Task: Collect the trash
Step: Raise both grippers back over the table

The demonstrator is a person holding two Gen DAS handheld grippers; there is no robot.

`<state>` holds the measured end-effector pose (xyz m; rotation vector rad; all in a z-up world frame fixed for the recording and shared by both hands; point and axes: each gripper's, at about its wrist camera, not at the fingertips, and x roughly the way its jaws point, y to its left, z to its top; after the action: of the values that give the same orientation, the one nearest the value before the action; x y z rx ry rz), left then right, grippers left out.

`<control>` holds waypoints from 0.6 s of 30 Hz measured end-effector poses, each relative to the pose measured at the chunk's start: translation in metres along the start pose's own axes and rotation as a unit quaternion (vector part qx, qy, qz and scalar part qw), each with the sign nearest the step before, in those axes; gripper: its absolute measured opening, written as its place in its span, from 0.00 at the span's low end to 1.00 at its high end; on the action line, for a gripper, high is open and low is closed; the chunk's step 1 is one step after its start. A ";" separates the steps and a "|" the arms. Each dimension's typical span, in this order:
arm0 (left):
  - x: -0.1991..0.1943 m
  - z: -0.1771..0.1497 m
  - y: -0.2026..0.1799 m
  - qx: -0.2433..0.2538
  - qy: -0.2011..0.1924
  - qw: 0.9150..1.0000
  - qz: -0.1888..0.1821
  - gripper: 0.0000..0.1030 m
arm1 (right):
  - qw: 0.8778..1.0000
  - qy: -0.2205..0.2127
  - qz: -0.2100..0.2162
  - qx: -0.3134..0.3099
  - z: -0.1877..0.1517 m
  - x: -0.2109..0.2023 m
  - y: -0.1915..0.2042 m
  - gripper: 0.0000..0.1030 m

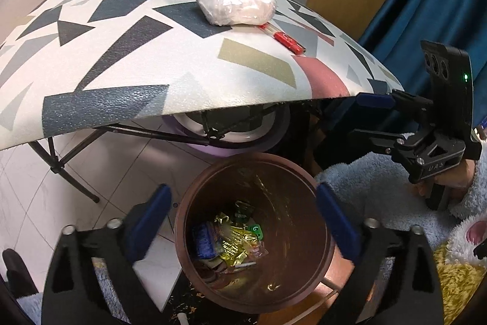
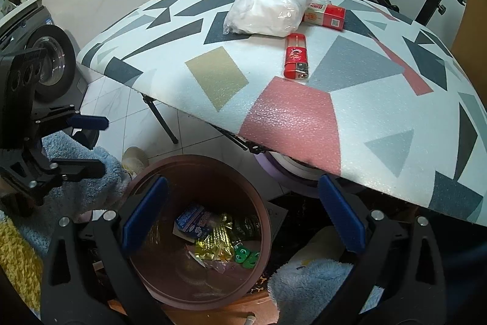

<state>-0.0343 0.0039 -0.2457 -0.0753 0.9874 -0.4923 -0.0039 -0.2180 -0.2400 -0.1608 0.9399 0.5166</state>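
The folding table with the white foam top printed in grey, navy, tan and pink shapes (image 2: 304, 118) fills the view ahead of and above both grippers, its near edge overhanging the floor. Directly below the fingers stands the round brown plastic bin (image 1: 304, 178), probably placed there so trash can drop straight in; it already holds crumpled gold foil, a blue wrapper (image 2: 193, 218) and green scraps.

Farther forward on the table lies the clear plastic bag stuffed with white material (image 2: 268, 6). Touching it are a red-and-white carton (image 2: 325, 14) behind and a red lighter (image 2: 296, 57) nearer the right gripper (image 2: 242, 215).

Both the right and the left gripper (image 1: 243, 218) are spread wide and carry nothing. The table edge stands between them and the remaining items; they must rise over it.
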 end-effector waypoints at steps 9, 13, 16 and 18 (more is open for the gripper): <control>-0.001 0.000 -0.002 0.007 -0.002 1.000 0.014 0.94 | 1.000 -0.002 -0.001 -0.002 0.000 -0.001 0.001 0.94; -0.001 0.000 -0.002 0.006 -0.004 1.000 0.017 0.94 | 1.000 -0.003 -0.001 -0.002 0.000 -0.001 0.001 0.94; -0.002 0.000 -0.001 0.004 -0.006 1.000 0.018 0.94 | 1.000 -0.003 -0.002 -0.002 0.000 -0.001 0.001 0.94; -0.003 0.000 -0.001 0.005 -0.007 1.000 0.019 0.94 | 1.000 -0.003 -0.002 -0.003 0.000 -0.001 0.001 0.94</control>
<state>-0.0357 0.0037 -0.2430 -0.0519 0.9716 -0.4615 -0.0050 -0.2172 -0.2388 -0.1654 0.9319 0.5161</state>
